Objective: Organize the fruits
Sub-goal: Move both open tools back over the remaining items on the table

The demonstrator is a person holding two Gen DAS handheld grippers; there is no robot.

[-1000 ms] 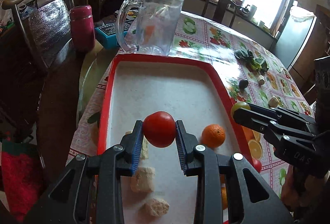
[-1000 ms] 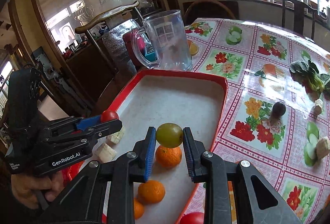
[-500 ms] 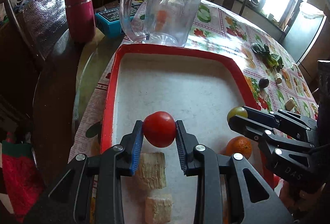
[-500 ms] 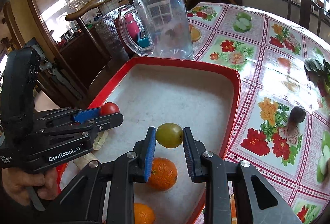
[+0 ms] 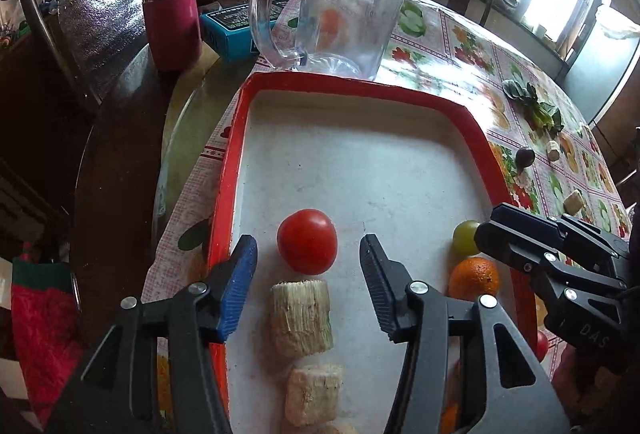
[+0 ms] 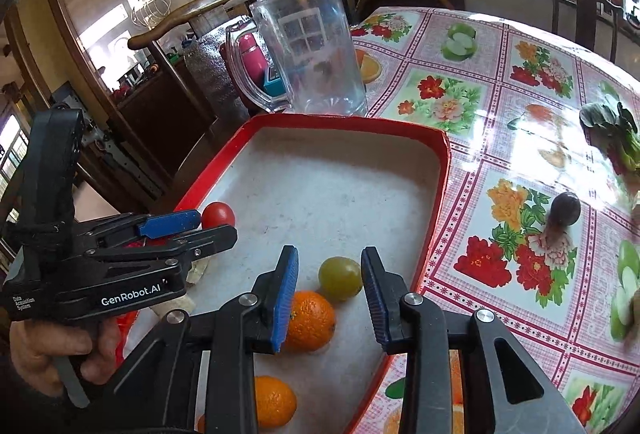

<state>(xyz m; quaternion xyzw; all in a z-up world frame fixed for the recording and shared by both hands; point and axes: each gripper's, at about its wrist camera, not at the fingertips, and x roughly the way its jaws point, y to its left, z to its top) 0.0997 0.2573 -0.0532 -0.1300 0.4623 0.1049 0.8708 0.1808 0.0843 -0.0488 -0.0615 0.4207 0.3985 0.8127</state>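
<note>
A red tomato (image 5: 307, 247) rests on the white floor of the red-rimmed tray (image 5: 400, 90). It sits between the fingers of my left gripper (image 5: 308, 266), whose jaws are opening with gaps on both sides of it. A green round fruit (image 6: 340, 277) lies on the tray (image 6: 442, 194) between the fingers of my right gripper (image 6: 330, 286). Those jaws are opening too, and the left pad stands off the fruit. An orange (image 6: 310, 320) touches the green fruit, and a second orange (image 6: 274, 406) lies nearer. Beige chunks (image 5: 301, 318) lie just behind the tomato.
A clear plastic pitcher (image 5: 344, 2) stands behind the tray's far rim, with a red flask (image 5: 172, 22) and a teal box (image 5: 228, 30) to its left. On the flowered tablecloth lie a dark plum (image 6: 564, 210) and leafy greens (image 6: 612, 138). A person's hand (image 6: 48, 354) holds the left gripper.
Both grippers were shut on their fruits. Both jaws have spread, and the tomato and the green fruit now sit on the tray. The left gripper has come lower and further in.
</note>
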